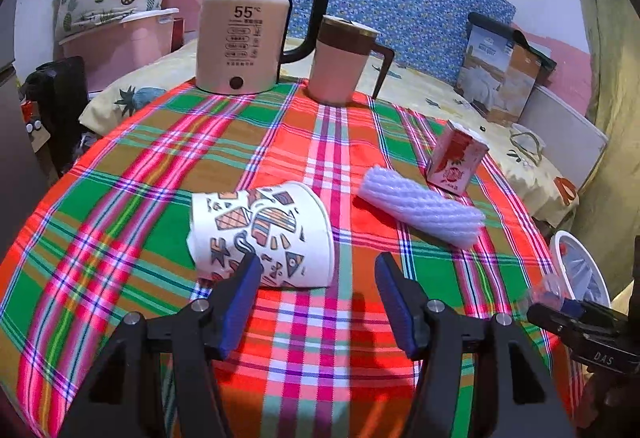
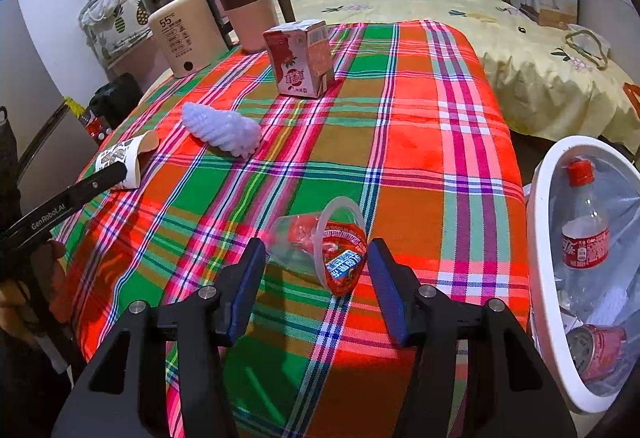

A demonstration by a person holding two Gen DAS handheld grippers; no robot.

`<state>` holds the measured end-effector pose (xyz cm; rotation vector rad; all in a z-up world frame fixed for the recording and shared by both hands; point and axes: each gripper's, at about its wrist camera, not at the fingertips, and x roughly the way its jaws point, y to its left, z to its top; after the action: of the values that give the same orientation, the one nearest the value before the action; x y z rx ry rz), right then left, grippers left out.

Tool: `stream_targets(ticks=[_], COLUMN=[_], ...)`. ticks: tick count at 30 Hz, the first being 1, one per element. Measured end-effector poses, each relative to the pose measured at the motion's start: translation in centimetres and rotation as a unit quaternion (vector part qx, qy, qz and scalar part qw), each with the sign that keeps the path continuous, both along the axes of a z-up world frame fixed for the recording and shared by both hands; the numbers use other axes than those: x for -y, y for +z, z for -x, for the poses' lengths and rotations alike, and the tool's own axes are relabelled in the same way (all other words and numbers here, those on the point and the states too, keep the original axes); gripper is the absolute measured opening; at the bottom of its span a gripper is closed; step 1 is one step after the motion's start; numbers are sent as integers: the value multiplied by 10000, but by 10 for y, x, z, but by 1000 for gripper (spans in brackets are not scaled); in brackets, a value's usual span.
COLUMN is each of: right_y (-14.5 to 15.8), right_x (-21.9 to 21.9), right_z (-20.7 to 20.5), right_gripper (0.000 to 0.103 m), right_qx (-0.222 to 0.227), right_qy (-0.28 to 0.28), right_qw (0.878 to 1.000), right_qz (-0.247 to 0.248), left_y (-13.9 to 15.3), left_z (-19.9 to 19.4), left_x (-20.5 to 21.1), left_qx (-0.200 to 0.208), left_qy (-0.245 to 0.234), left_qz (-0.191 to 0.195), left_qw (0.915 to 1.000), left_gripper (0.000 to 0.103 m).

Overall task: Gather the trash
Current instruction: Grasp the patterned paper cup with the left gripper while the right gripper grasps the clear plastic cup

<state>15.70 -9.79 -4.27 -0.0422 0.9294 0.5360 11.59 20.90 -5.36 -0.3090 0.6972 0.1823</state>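
Note:
A patterned paper cup [image 1: 264, 234] lies on its side on the plaid tablecloth [image 1: 160, 166]. My left gripper [image 1: 316, 266] stands open just in front of it, its left finger overlapping the cup's lower edge and nothing pressed between the pads. A clear plastic cup with a red wrapper [image 2: 324, 246] lies between the fingers of my right gripper [image 2: 316, 254]. The jaws stand close on either side of it, with a thin gap on the left. A white foam net sleeve [image 1: 420, 214] and a red drink carton [image 1: 456, 158] rest further back.
A white bin [image 2: 536, 198] lined with a bag stands off the table's right edge, holding a cola bottle [image 2: 584, 238] and a pink can [image 2: 596, 350]. A kettle [image 1: 240, 38] and a pink mug [image 1: 340, 58] stand at the table's far edge. A bed lies behind.

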Motion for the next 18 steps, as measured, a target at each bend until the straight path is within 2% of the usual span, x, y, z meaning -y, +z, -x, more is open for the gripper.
stream_targets(ticks=[5, 10, 14, 18], right_y=[0, -1, -1, -1], right_x=[3, 5, 5, 6], right_z=[-1, -1, -2, -2], right_gripper=[54, 54, 54, 54], right_qx=[-13, -35, -53, -58], right_qy=[-51, -59, -61, -77], right_qw=[10000, 9999, 9999, 9999], right_qz=[-60, -86, -100, -106], left_y=[1, -2, -1, 2], left_z=[0, -3, -6, -6], left_x=[-5, -12, -7, -12], left_qx=[40, -119, -138, -76], left_qy=[132, 412, 482, 609], left_qz=[21, -9, -262, -317], left_qw=[9999, 9991, 9984, 9976], left_gripper=[61, 61, 61, 62])
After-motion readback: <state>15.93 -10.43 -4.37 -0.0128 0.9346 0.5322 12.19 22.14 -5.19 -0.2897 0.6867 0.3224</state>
